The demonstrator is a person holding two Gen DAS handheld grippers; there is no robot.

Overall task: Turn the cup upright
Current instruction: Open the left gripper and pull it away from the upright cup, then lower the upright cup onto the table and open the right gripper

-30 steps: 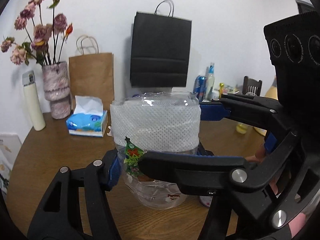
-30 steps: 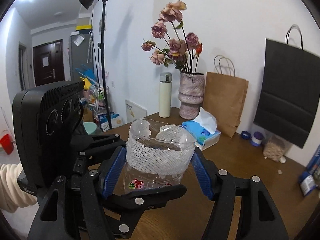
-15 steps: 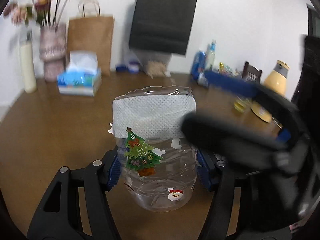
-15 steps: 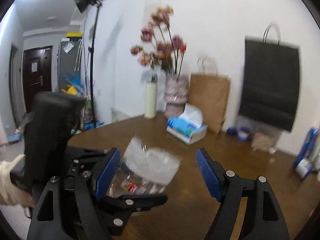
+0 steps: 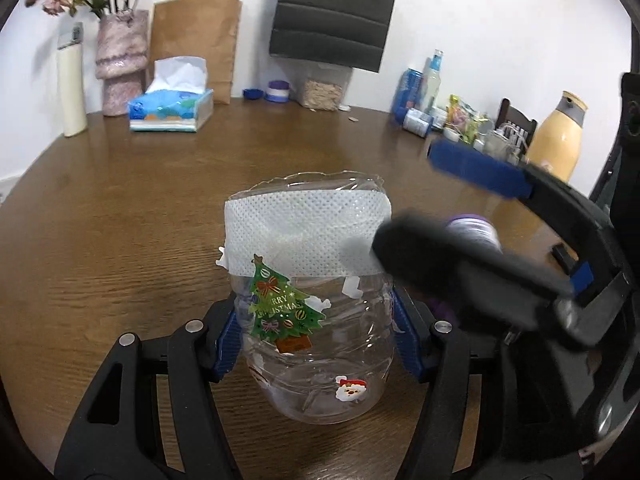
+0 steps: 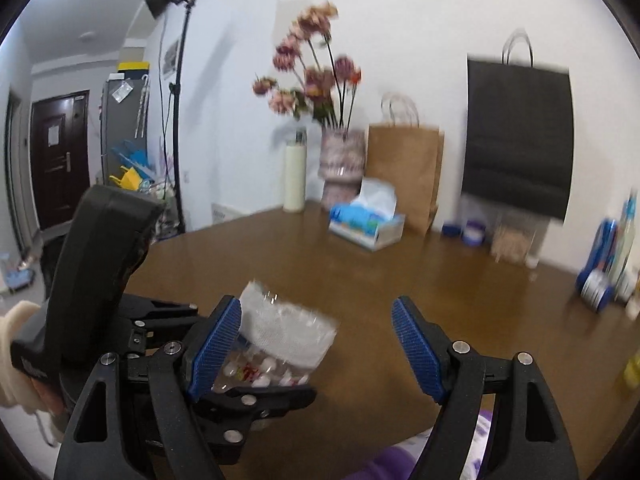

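Brown wooden table (image 5: 120,208) spreads beyond my jaws. My left gripper (image 5: 316,340) clamps the cup (image 5: 316,292) low on its sides, mouth upward, so it stays steady above the wood. My right gripper (image 6: 316,344) stands spread wide with nothing between, the cup just beside its left jaw.

Right gripper (image 6: 318,348) released the clear plastic cup (image 5: 310,300) it had clasped a second earlier, blue pads spread wide, drawn off to the cup's side, left gripper (image 5: 316,336) lowered cup toward the wooden table (image 5: 140,220), mouth up
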